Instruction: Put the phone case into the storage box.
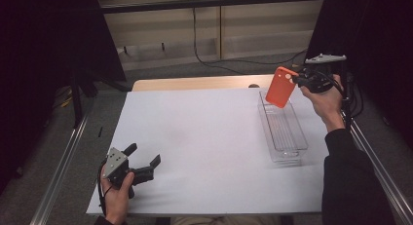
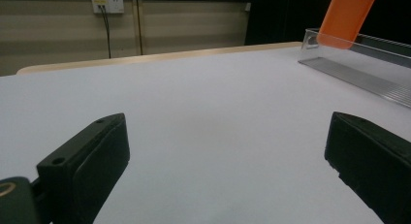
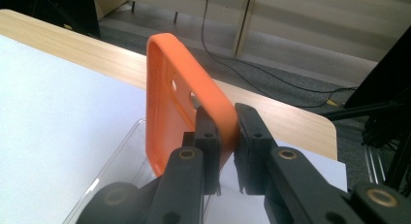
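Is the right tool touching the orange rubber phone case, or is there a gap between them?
Touching. In the right gripper view the right tool has both jaws pressed on the edge of the orange rubber phone case, no gap.

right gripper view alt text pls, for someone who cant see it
The right gripper pinches one edge of an orange phone case, holding it upright over a clear plastic tray on a white table. Floor and cables lie beyond.
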`<state>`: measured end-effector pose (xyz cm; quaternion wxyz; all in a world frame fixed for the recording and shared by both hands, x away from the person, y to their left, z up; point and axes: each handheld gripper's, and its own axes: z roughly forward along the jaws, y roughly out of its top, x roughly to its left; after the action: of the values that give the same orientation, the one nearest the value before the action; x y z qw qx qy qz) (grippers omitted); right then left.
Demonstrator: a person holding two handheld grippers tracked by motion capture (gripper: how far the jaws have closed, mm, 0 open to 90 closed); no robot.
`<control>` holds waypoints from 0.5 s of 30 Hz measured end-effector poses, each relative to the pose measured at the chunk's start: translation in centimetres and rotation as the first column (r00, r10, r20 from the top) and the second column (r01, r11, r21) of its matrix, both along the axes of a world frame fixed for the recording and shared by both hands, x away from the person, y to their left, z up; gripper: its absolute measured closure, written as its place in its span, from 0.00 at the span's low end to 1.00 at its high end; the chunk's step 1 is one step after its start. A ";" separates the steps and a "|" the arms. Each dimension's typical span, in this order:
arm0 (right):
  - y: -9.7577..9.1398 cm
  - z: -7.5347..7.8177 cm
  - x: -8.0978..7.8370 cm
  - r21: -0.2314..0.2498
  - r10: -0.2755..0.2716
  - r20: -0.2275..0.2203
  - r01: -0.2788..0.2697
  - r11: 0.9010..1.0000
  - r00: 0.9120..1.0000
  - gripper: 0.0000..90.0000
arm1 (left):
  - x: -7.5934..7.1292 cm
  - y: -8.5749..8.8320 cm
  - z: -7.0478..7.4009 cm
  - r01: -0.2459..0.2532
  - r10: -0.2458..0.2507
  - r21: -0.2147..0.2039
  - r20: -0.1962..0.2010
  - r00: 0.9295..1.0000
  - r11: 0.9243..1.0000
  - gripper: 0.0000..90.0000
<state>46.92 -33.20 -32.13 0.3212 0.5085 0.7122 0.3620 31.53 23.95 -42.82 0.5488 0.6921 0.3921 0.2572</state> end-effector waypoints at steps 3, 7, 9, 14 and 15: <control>0.2 -0.2 0.3 -0.008 -0.003 -0.003 0.003 1.000 1.000 0.90 | 0.1 -0.1 -0.1 0.006 -0.006 0.003 -0.005 1.000 1.000 0.02; 0.6 -0.6 0.7 -0.033 -0.003 -0.011 0.003 0.999 1.000 0.90 | 0.1 -0.2 -0.1 0.012 -0.012 0.006 -0.005 1.000 1.000 0.03; 0.8 -0.8 1.0 -0.048 -0.004 -0.020 0.003 0.999 1.000 0.90 | 0.1 -0.2 -0.1 0.012 -0.012 0.007 -0.004 1.000 1.000 0.03; 1.2 -1.2 1.4 -0.062 0.000 -0.028 -0.001 0.998 1.000 0.90 | 0.1 -0.2 -0.1 0.014 -0.014 0.006 -0.005 1.000 1.000 0.03; 1.2 -1.3 1.5 -0.065 0.001 -0.029 -0.003 0.998 1.000 0.90 | 0.1 -0.2 -0.1 0.014 -0.014 0.007 -0.005 1.000 1.000 0.03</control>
<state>48.42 -31.97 -33.44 0.3269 0.5023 0.7287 0.3314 31.66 23.74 -42.88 0.5472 0.6973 0.3876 0.2531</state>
